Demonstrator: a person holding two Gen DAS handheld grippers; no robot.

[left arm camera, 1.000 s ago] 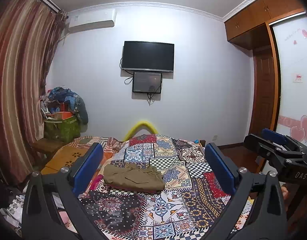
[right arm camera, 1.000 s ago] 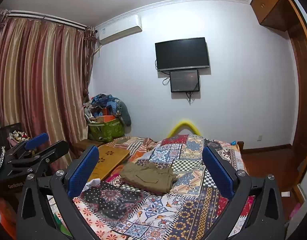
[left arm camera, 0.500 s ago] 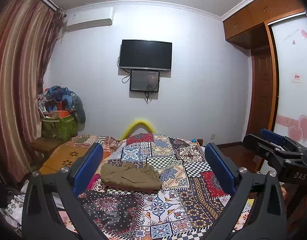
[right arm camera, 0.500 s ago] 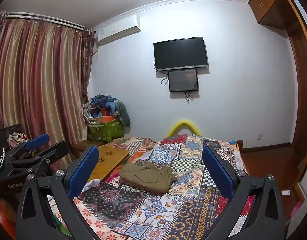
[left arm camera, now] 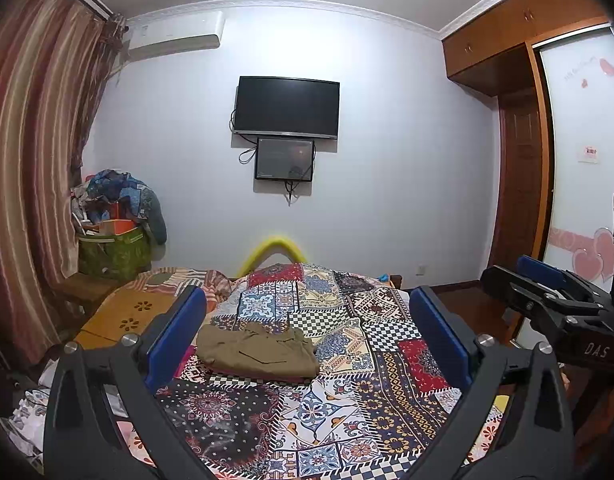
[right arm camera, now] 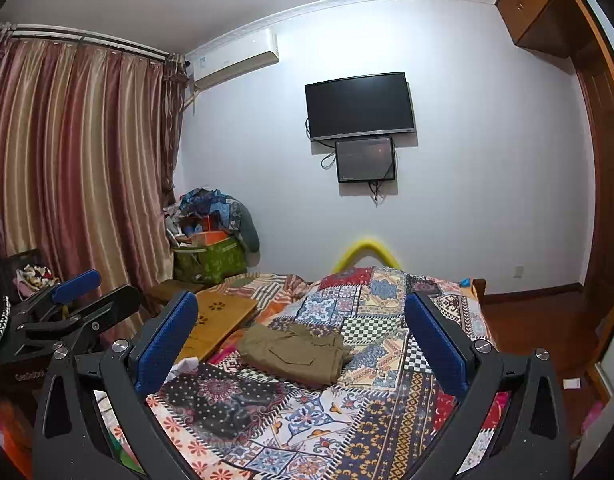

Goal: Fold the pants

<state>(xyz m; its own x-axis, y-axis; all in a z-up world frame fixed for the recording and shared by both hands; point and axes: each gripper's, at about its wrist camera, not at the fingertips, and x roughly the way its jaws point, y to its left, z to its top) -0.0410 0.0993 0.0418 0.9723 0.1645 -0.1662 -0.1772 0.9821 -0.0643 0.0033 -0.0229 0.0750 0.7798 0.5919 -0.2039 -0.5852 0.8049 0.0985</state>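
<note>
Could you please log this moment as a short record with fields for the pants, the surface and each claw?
pants: khaki pants, folded into a compact bundle
surface: patchwork bedspread, pants lying on it
left claw: left claw open, empty, held above the bed, clear of the pants
right claw: right claw open, empty, also clear of the pants
task state: fold looks complete

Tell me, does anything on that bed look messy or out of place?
Not really. The khaki pants lie folded in a compact bundle on the patchwork quilt, a few loose wrinkles along the far edge. Both the left gripper and the right gripper are open and hold nothing.
</note>
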